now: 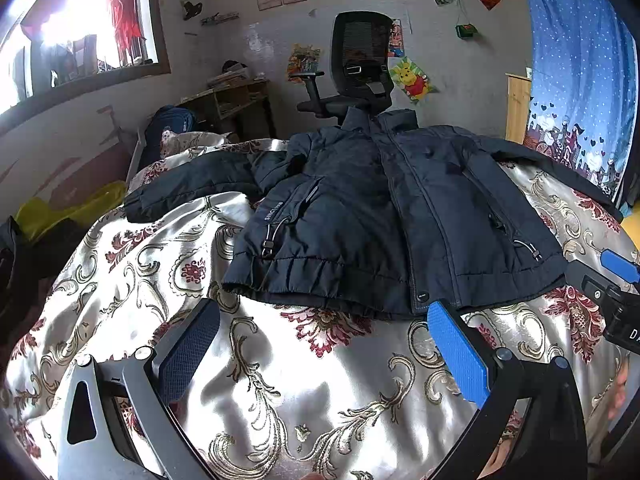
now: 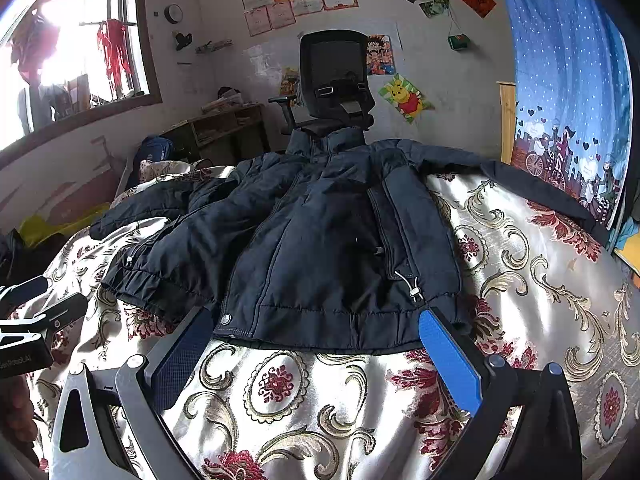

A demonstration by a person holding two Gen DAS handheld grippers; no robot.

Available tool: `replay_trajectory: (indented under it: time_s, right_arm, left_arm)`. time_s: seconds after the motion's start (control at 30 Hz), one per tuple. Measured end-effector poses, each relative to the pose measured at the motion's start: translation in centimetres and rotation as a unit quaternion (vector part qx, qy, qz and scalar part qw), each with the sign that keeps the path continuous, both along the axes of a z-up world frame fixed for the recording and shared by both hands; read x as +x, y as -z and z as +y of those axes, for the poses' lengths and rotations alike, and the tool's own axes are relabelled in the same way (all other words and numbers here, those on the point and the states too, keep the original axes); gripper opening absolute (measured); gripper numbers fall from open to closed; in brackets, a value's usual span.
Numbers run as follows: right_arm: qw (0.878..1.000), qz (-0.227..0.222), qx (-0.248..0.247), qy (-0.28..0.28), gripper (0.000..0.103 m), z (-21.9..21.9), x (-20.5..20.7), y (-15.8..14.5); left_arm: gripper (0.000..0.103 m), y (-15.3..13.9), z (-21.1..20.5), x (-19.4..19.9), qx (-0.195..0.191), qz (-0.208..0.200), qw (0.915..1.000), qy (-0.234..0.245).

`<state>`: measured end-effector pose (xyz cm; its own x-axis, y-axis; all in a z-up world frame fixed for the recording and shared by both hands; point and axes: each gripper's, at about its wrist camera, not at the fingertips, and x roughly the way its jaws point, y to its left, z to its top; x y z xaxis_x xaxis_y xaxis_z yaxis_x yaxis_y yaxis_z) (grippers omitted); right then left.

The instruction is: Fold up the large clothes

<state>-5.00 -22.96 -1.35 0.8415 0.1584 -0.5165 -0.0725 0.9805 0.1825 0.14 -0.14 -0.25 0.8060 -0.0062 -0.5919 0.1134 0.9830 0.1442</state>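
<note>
A dark navy padded jacket point(image 1: 360, 216) point(image 2: 320, 240) lies front-up and zipped on a floral satin bedspread point(image 1: 304, 392) point(image 2: 320, 408), collar away from me, both sleeves spread out to the sides. My left gripper point(image 1: 324, 320) is open just short of the jacket's hem, with nothing between its blue pads. My right gripper point(image 2: 316, 328) is open too, its fingertips level with the hem edge and empty. The right gripper also shows at the right edge of the left wrist view point(image 1: 616, 276), and the left gripper at the left edge of the right wrist view point(image 2: 36, 320).
A black office chair point(image 1: 360, 68) point(image 2: 336, 84) stands behind the bed. A wooden desk point(image 1: 236, 104) is at the back left under a window point(image 1: 80, 24). A blue patterned curtain point(image 1: 580, 80) hangs on the right. Yellow and dark items point(image 1: 60, 216) lie at the bed's left.
</note>
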Motion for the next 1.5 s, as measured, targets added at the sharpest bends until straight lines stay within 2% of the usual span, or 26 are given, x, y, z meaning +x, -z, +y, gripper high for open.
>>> replay_trajectory:
  time_s: [1.17,1.5]
  right_arm:
    - [1.000,0.001,0.001,0.000,0.103,-0.08,-0.08,-0.07]
    - [1.000,0.014,-0.012,0.014,0.103,-0.19,0.09,-0.13]
  left_arm:
    - [0.102,-0.08,-0.12,-0.06,0.001,0.002,1.0000,0.002]
    - [0.102,0.59,-0.32,0.33,0.018,0.018,0.9996,-0.013]
